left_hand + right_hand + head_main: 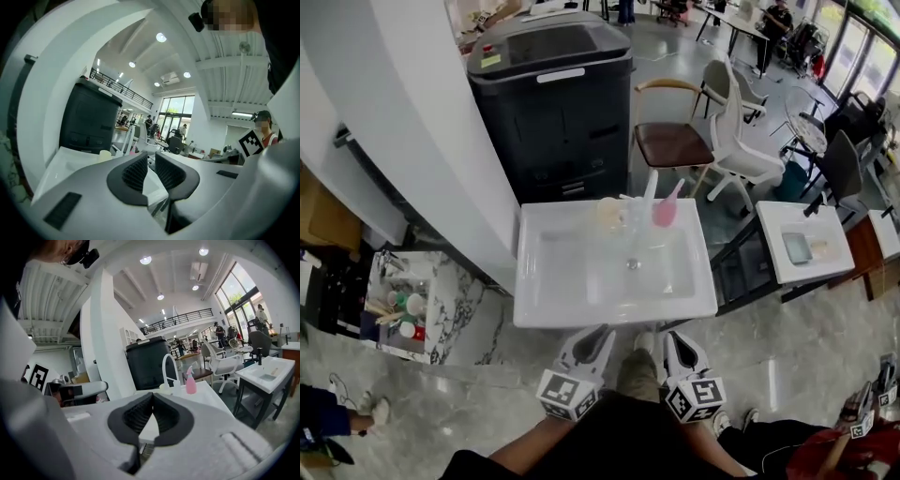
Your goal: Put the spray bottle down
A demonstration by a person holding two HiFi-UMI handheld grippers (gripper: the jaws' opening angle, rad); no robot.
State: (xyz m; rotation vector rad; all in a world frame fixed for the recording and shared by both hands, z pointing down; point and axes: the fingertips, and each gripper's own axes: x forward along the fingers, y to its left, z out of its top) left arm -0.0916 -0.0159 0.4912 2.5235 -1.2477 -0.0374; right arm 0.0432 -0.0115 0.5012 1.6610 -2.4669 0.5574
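Observation:
The pink spray bottle (665, 210) stands upright on the back rim of the white sink (534, 286), beside the white faucet (649, 187). The right gripper view shows the spray bottle (191, 382) far ahead next to the faucet (168, 367). Both grippers hang close to my body, short of the sink's front edge. My left gripper (595, 339) (149, 157) shows a narrow gap between its pads, with nothing in it. On my right gripper (675, 342) (152, 395) the tips meet, and it is empty. Neither gripper touches the bottle.
A pale cup (609, 214) sits on the sink's back rim. Behind the sink stands a big black machine (553, 94), with chairs (673, 142) to its right. A second small sink (797, 246) is at the right, a marble shelf (403, 305) with small items at the left.

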